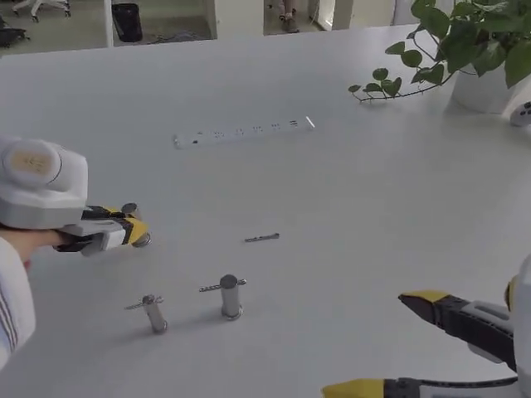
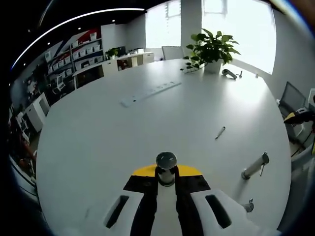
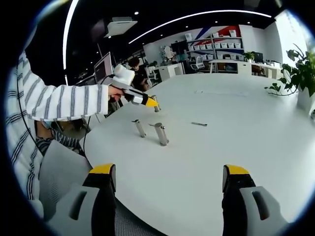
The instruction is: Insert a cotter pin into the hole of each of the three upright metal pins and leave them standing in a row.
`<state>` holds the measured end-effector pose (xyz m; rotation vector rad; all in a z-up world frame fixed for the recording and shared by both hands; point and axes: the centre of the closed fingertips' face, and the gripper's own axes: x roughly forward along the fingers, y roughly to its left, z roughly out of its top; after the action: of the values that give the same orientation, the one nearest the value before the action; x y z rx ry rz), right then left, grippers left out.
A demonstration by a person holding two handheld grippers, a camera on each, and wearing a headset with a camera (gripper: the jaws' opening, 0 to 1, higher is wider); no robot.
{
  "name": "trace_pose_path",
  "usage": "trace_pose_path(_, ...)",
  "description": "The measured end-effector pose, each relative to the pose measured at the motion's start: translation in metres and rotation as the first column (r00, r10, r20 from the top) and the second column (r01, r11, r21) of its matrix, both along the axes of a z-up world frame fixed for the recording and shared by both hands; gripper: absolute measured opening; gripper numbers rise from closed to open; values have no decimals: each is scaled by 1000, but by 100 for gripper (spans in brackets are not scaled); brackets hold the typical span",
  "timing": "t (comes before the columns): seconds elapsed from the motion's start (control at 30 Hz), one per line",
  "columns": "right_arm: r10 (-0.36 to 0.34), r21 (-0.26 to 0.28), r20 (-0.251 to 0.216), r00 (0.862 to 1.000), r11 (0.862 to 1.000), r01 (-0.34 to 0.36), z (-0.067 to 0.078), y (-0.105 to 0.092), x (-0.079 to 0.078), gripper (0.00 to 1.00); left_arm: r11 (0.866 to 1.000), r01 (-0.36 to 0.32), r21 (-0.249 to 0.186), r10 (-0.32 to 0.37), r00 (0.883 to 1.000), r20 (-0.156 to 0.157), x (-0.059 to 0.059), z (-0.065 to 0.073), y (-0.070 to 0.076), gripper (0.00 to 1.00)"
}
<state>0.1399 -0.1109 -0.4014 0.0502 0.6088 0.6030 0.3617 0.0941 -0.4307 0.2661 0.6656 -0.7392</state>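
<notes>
My left gripper [image 1: 135, 231] is shut on an upright metal pin [image 1: 133, 212] at the table's left; in the left gripper view the pin's round head [image 2: 166, 161] sits between the yellow-tipped jaws. Two more metal pins stand nearer the front, a small one [image 1: 153, 313] and a larger one [image 1: 231, 297], each with a cotter pin through its top. A loose cotter pin [image 1: 262, 238] lies flat on the table behind them. My right gripper [image 1: 386, 344] hangs open at the lower right, away from the pins [image 3: 161, 133], with nothing between its jaws.
A white power strip [image 1: 245, 131] lies across the middle of the white table [image 1: 373, 207]. A potted plant [image 1: 465, 41] stands at the far right corner. Shelves and desks fill the room beyond the table.
</notes>
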Motion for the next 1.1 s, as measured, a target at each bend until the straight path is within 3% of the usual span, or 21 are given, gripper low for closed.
trace_pose_path(0.17, 19, -5, 3, 1000, 1000, -19, -1, 4, 1, 88, 1000, 15, 27, -16, 1000, 25, -13, 11, 14, 9)
trace_pose_path(0.33, 24, 11, 8, 1000, 1000, -24, 0, 9, 4, 88, 1000, -18, -23, 19, 999, 34, -25, 28, 30, 9)
trace_pose_path(0.37, 26, 12, 10, 1000, 1000, -26, 1, 10, 5, 88, 997, -45, -65, 47, 999, 22, -29, 32, 32, 9)
trace_pose_path(0.5, 44, 2, 15, 999, 999, -44, 2, 13, 10, 88, 994, -58, -91, 60, 998, 24, -42, 44, 51, 9)
trace_pose_path(0.63, 65, -5, 10, 998, 998, -64, 0, 16, 14, 89, 995, -65, -71, 68, 997, 40, -56, 52, 66, 9)
trace_pose_path(0.8, 83, -20, 9, 996, 996, -83, 1, 20, 20, 89, 992, -92, -81, 97, 993, 60, -77, 67, 84, 9)
trace_pose_path(0.93, 106, -22, 14, 994, 994, -106, 3, 27, 22, 89, 992, -105, -69, 110, 991, 79, -91, 72, 93, 9)
trace_pose_path(1.1, 136, -26, 11, 991, 990, -136, 2, 34, 19, 89, 989, -128, -71, 133, 988, 75, -109, 70, 100, 9)
